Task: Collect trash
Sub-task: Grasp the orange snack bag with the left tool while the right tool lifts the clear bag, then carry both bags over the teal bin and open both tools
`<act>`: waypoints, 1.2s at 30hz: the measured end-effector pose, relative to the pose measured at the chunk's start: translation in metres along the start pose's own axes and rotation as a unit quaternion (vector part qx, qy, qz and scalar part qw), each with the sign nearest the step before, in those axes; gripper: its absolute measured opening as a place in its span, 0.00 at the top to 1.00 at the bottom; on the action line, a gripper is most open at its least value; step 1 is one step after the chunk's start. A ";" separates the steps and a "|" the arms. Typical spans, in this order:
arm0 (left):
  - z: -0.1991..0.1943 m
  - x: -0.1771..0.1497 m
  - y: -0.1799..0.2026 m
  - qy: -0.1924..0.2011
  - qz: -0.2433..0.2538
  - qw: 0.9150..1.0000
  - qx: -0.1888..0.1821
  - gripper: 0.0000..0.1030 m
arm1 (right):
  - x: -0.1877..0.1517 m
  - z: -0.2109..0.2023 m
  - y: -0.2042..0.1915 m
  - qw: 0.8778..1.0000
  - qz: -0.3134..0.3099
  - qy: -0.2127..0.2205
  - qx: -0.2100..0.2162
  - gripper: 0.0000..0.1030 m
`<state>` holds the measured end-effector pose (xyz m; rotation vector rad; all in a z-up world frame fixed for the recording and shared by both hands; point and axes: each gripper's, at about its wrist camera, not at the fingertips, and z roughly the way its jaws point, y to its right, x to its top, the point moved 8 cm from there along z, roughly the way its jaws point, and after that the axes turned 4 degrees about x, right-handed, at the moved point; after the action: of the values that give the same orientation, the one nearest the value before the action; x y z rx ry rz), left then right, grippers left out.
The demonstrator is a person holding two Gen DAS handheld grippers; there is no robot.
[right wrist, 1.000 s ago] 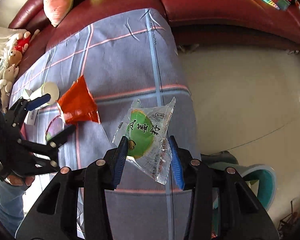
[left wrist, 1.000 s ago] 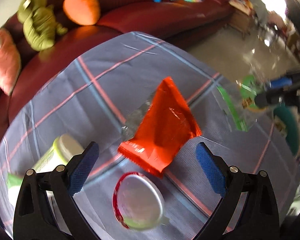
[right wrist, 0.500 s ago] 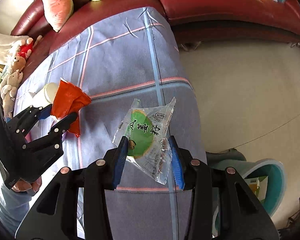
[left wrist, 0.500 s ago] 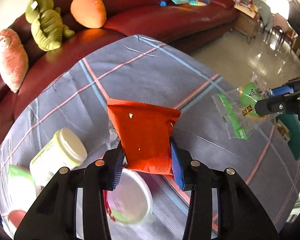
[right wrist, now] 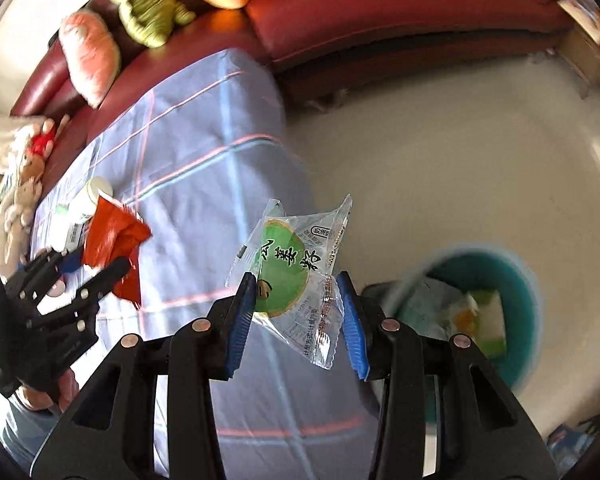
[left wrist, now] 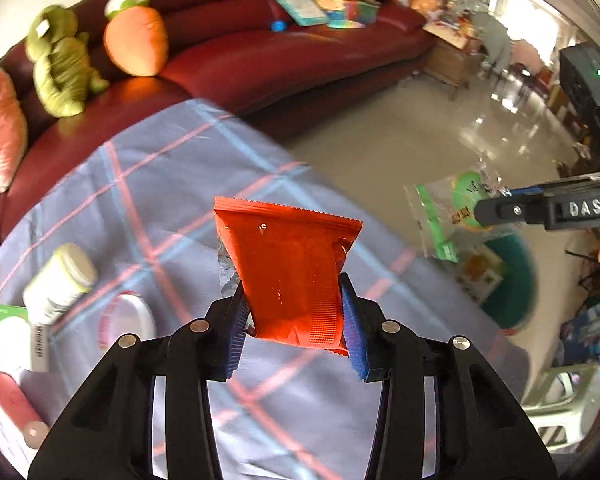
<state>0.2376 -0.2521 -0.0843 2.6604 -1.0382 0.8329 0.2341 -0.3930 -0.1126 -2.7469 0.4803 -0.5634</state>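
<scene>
On the far left of the surface (left wrist: 148, 184), which is covered by a checked cloth, lie things not yet collected: a pink tube (left wrist: 14, 410) at the near left edge, a white bottle with a green label (left wrist: 58, 278) lying on its side, and a round cup with a red rim (left wrist: 126, 328) just beside it. Whether the cup or the bottle holds anything cannot be told.

The left gripper (left wrist: 296, 330) has its fingers clamped on the lower end of a red wrapper (left wrist: 288, 264), lifted off the cloth. The grip sits low on a thin, slippery foil, so most of the wrapper stands free above the fingers; my guess is that a quick swing could let it fold over or slide out and drop back onto the surface or the floor.

Further right, the right gripper (right wrist: 298, 320) holds a clear wrapper with a green round label (right wrist: 296, 272), its fingers closed on the lower part of it. It hangs above the edge of the cloth, near the bin but not over its opening. Such light film tends to flutter, so released from here it would likely land on the floor.

At the right, on the floor, stands the teal bin (right wrist: 528, 300). It already holds some crumpled packaging, white, green and orange, though blur hides the details. Both hands heading for the one opening might also knock together.
</scene>
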 end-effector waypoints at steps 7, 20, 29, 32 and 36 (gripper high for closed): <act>0.002 0.002 0.092 -0.007 0.037 0.998 -0.054 0.58 | -0.038 -0.048 0.085 0.997 0.063 0.035 -0.028 0.62; 0.033 -0.001 0.207 -0.039 0.083 0.990 -0.111 0.58 | -0.083 -0.076 0.177 0.989 0.133 0.048 -0.040 0.62; 0.059 -0.010 0.239 -0.067 0.087 0.987 -0.121 0.51 | -0.092 -0.079 0.197 0.988 0.141 0.045 -0.043 0.62; 0.060 -0.011 0.242 -0.067 0.083 0.988 -0.115 0.29 | -0.093 -0.077 0.199 0.989 0.139 0.039 -0.043 0.62; 0.056 -0.007 0.235 -0.050 0.075 0.991 -0.095 0.14 | -0.091 -0.071 0.198 0.990 0.132 0.030 -0.042 0.61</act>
<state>0.1020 -0.4420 -0.1454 2.5103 -1.2851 0.5958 0.0733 -0.5519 -0.1488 -2.6883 0.8848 -0.5691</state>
